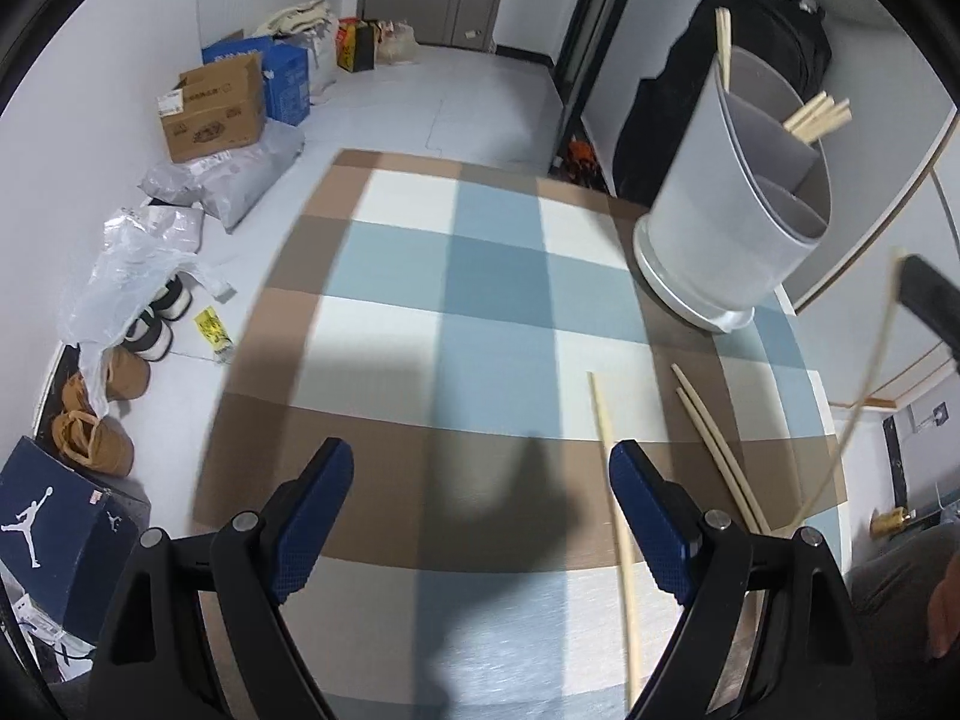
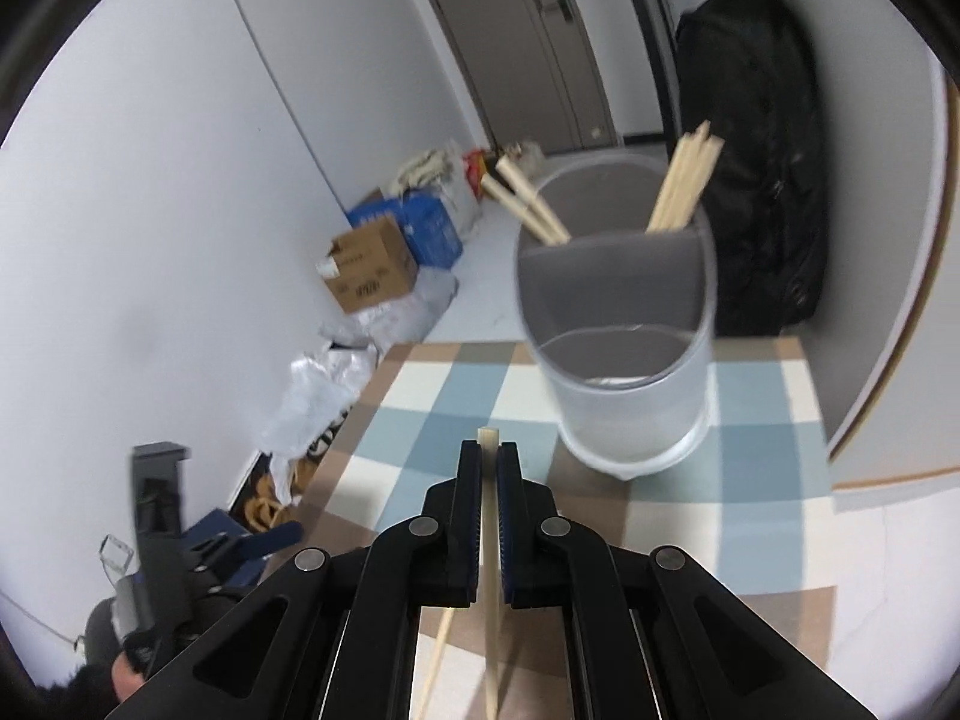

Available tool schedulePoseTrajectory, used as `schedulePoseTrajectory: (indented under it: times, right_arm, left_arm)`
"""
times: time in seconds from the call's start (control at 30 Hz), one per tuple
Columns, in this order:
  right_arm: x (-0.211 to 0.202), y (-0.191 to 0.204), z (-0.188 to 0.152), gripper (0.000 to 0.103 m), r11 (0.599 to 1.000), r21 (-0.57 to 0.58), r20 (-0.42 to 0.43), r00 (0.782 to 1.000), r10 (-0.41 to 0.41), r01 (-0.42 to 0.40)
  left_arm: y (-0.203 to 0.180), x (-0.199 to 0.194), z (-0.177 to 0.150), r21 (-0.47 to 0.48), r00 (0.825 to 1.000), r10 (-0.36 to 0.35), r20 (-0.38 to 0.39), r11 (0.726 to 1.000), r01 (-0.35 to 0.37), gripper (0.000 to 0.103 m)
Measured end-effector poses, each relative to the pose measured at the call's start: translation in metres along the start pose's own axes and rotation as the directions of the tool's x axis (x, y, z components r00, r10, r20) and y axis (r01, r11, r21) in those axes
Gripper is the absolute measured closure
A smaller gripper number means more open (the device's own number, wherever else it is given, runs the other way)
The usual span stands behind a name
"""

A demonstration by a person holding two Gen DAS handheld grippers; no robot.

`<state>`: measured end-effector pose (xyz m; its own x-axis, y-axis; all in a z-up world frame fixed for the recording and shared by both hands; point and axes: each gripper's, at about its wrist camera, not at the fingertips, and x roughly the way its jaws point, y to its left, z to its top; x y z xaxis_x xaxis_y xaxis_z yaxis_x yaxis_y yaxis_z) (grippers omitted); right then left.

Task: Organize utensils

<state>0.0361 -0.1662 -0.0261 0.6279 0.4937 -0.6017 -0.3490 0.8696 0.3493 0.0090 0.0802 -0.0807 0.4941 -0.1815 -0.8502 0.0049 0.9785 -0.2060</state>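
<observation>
My right gripper (image 2: 489, 457) is shut on a pale wooden chopstick (image 2: 492, 630), whose tip pokes out just past the pads, held above the table in front of the grey divided utensil holder (image 2: 624, 360). Several chopsticks (image 2: 681, 186) stand in the holder's rear compartments; the front compartment looks empty. My left gripper (image 1: 480, 480) hangs open over the checked tablecloth (image 1: 492, 276) with nothing between its fingers. One chopstick (image 1: 612, 480) lies just inside its right finger, and two more chopsticks (image 1: 714, 444) lie further right. The holder (image 1: 732, 222) stands at the back right.
Cardboard boxes (image 1: 216, 108), plastic bags (image 1: 132, 264) and shoes (image 1: 96, 444) crowd the floor left of the table. A black backpack (image 2: 750, 168) hangs behind the holder. A curved white wall panel (image 2: 888, 324) borders the table's right side.
</observation>
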Motion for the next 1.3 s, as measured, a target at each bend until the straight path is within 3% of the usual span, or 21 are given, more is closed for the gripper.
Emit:
schedulePoseTrajectory:
  times: [0.2, 0.33, 0.4, 0.53, 0.67, 0.73, 0.8, 0.9, 1.03, 1.13, 1.2, 1.3]
  right_arm:
    - [-0.034, -0.019, -0.005, 0.103, 1.0, 0.002, 0.105, 0.994, 0.003, -0.003]
    - [-0.038, -0.027, -0.009, 0.103, 1.0, 0.01, 0.117, 0.993, 0.021, -0.023]
    - [-0.034, -0.032, -0.009, 0.103, 0.999, 0.026, 0.096, 0.995, 0.028, -0.031]
    - [-0.032, -0.05, -0.014, 0.103, 0.995, 0.083, 0.046, 0.998, 0.049, -0.053]
    - [-0.032, -0.073, -0.02, 0.1, 0.982, 0.183, 0.002, 0.998, 0.055, -0.054]
    - [-0.026, -0.085, -0.025, 0.1, 0.972, 0.232, -0.039, 0.998, 0.047, -0.037]
    - [-0.019, -0.093, -0.031, 0.1, 0.961, 0.274, -0.082, 0.995, 0.053, -0.029]
    - [-0.008, -0.102, -0.036, 0.099, 0.948, 0.319, -0.136, 0.989, 0.066, -0.019]
    - [0.017, -0.11, -0.039, 0.086, 0.939, 0.344, -0.227, 0.971, 0.076, 0.007]
    - [0.033, -0.112, -0.036, 0.084, 0.943, 0.333, -0.272, 0.96, 0.07, 0.026]
    - [0.047, -0.114, -0.031, 0.075, 0.943, 0.33, -0.298, 0.953, 0.061, 0.043]
    - [0.067, -0.112, -0.023, 0.074, 0.953, 0.299, -0.318, 0.947, 0.042, 0.058]
  left_arm:
    - [-0.024, 0.012, 0.004, 0.015, 1.0, -0.009, -0.016, 1.0, 0.009, 0.019]
    - [-0.035, 0.018, 0.006, 0.047, 0.999, 0.012, -0.034, 0.999, -0.011, 0.02]
    - [-0.041, 0.024, 0.006, 0.07, 0.998, 0.03, -0.05, 0.997, -0.026, 0.04]
    - [-0.046, 0.038, 0.006, 0.097, 0.994, 0.056, -0.098, 0.994, -0.047, 0.055]
    - [-0.056, 0.04, 0.004, 0.158, 0.988, 0.122, -0.1, 0.982, -0.105, 0.061]
    - [-0.06, 0.039, 0.004, 0.171, 0.989, 0.111, -0.101, 0.981, -0.092, 0.075]
    - [-0.062, 0.039, 0.005, 0.179, 0.99, 0.09, -0.11, 0.981, -0.069, 0.1]
    - [-0.058, 0.038, 0.005, 0.139, 0.992, 0.045, -0.114, 0.99, -0.029, 0.101]
    - [-0.042, 0.036, 0.01, 0.03, 0.991, -0.049, -0.121, 0.998, 0.053, 0.101]
    - [-0.031, 0.022, 0.016, -0.024, 0.993, -0.092, -0.077, 0.996, 0.091, 0.101]
    - [-0.029, 0.012, 0.019, -0.032, 0.993, -0.111, -0.036, 0.993, 0.11, 0.102]
    - [-0.024, 0.0, 0.023, -0.039, 0.99, -0.139, 0.011, 0.989, 0.14, 0.102]
